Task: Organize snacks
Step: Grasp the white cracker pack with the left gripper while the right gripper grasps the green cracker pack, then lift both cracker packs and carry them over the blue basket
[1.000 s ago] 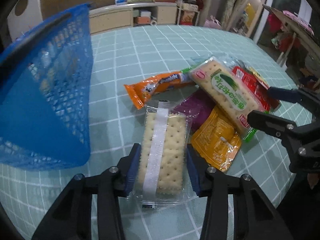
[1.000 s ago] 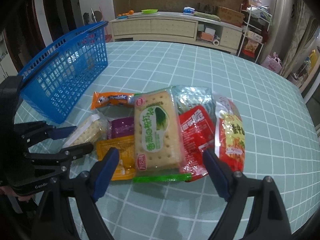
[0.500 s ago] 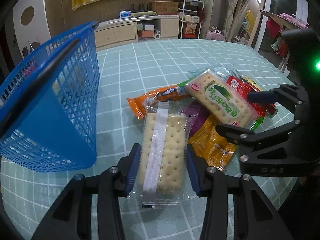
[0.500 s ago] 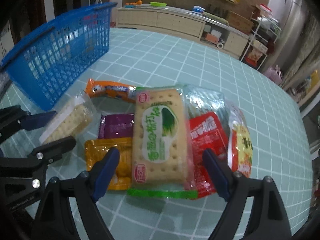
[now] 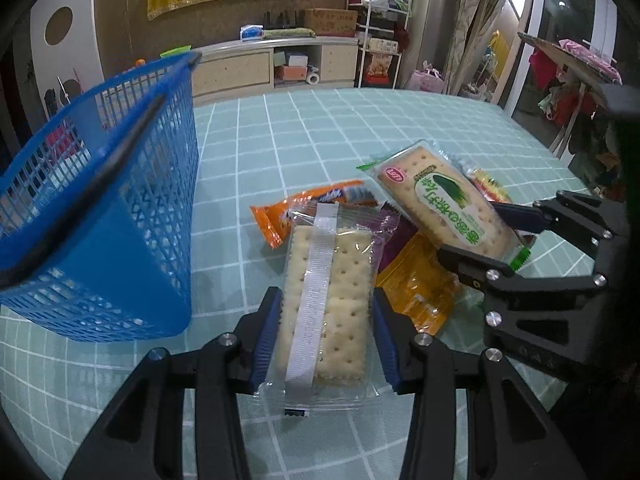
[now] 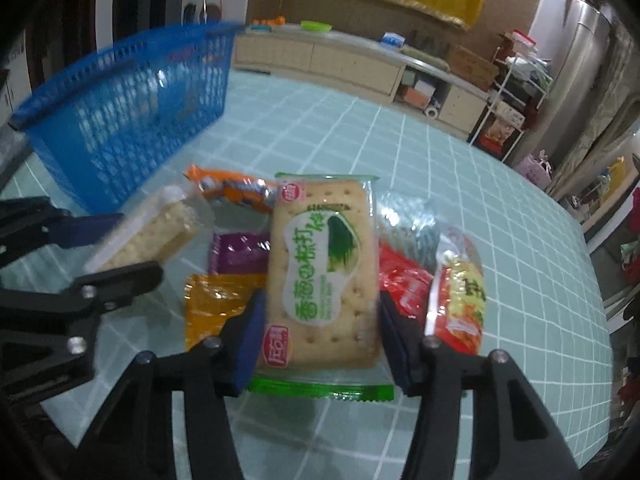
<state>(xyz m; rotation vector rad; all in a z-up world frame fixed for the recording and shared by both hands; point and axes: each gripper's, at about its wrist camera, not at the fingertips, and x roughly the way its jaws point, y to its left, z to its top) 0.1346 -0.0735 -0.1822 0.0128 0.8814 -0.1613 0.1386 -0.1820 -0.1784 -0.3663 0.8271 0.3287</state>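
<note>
Left wrist view: left gripper point(image 5: 326, 332) clamped on clear-wrapped cracker pack point(image 5: 326, 300), blue pads pressing both long sides, white seam strip facing up, far end of pack over purple packet point(image 5: 390, 236) and orange wafer packet point(image 5: 316, 204). Blue mesh basket point(image 5: 100, 216) standing just left of the pile on the teal checked surface point(image 5: 320, 140), apart from the snacks. Right gripper point(image 5: 484, 236) entering from the right edge, one finger under and one beyond the near end of the green-label cracker pack point(image 5: 444, 204). Yellow-orange packet point(image 5: 420, 292) lying beneath that pack, beside the left pad.

Right wrist view: right gripper point(image 6: 322, 328) with jaws partly open and just now closing, green-label cracker pack point(image 6: 324, 276) between them, pads right at its two long edges; firm pressing not clear from the blur. Red packet point(image 6: 402, 284) and red-and-yellow chip bag point(image 6: 460, 288) to the right of it, silvery bag point(image 6: 404, 216) behind. Purple packet point(image 6: 240, 252) and yellow-orange packet point(image 6: 216, 304) to the left, orange wafer packet point(image 6: 232, 188) farther back. Left gripper point(image 6: 104, 248) at the left edge with clear-wrapped cracker pack point(image 6: 152, 232) held tilted, raised off the surface point(image 6: 460, 168). Blue mesh basket point(image 6: 128, 112) at upper left.
</note>
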